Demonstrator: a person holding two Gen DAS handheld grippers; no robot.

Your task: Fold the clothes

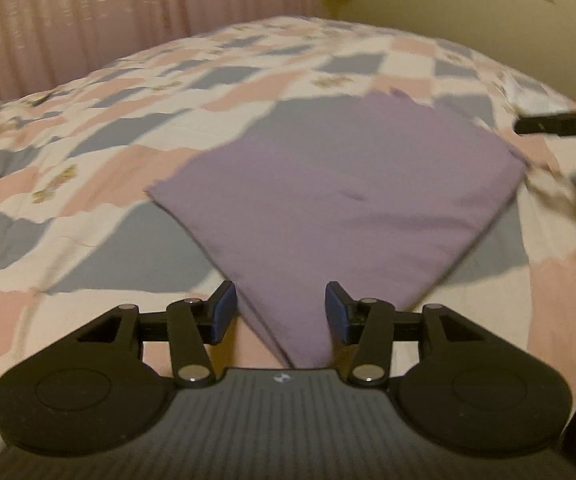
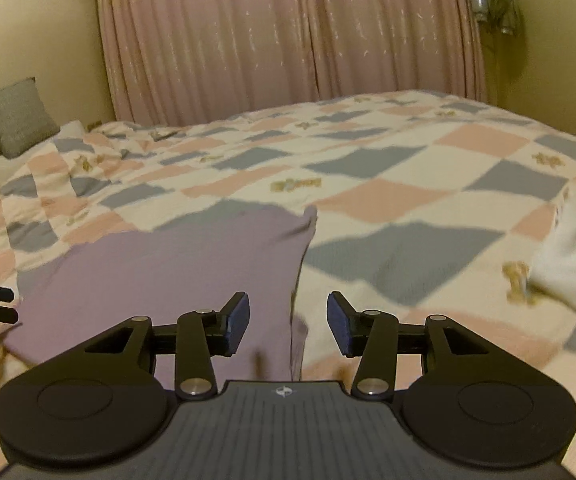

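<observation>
Both grippers stand with jaws apart, holding nothing; the folded purple garment lies flat on the quilted bed, its near corner between the left gripper fingers; the right gripper hovers at its right edge, so left is judged nearer.

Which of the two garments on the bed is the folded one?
The purple garment, lying flat with straight edges, its corner between the open left gripper fingers. The white garment at the right edge is a loose heap.
</observation>
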